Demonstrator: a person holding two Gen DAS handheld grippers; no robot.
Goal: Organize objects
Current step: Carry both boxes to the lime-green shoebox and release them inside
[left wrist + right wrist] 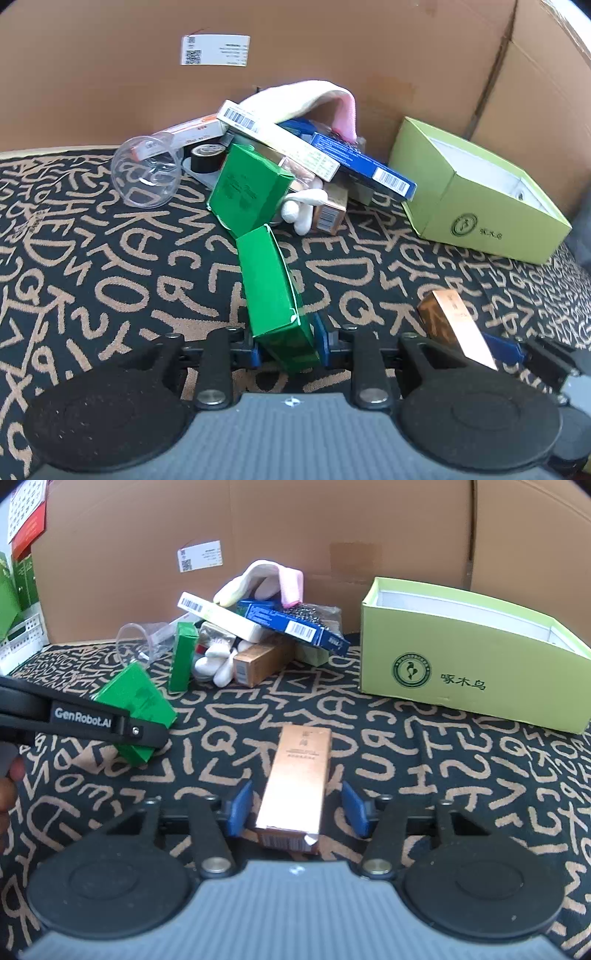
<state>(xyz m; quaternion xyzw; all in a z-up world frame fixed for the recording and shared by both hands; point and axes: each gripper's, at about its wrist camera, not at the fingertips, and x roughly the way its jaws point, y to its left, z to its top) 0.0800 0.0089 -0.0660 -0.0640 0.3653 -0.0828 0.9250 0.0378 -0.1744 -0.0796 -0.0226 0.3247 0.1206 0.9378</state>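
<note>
1. Left wrist view first, and the biggest thing in sight is the cardboard wall (332,55) across the back, a white label (215,50) stuck on it.
2. Below it, a black cloth with tan letters (110,258) covers the desk.
3. Off to the right sits the lime-green open box (461,664), its top open and white inside, well apart from the clutter.
4. Centre back, there's the pile (258,635): a white-and-pink glove (266,579) draped on top, a white barcoded carton (221,618) and a blue carton (295,626) slanting under it, a second green carton (183,657) standing at its left edge, and a clear plastic cup (147,175) on its side at the far left.
5. Now the left gripper (286,341): its blue pads are clamped on the lower end of a green carton (271,288), which tilts up toward the pile.
6. Over to the right gripper (295,808): a copper carton (299,775) lies lengthwise on the cloth between its blue pads, but there's a gap on both sides, so the jaws stand apart and nothing is gripped.
7. A bit of the person's hand (9,786) shows at the left edge of the right wrist view.
</note>
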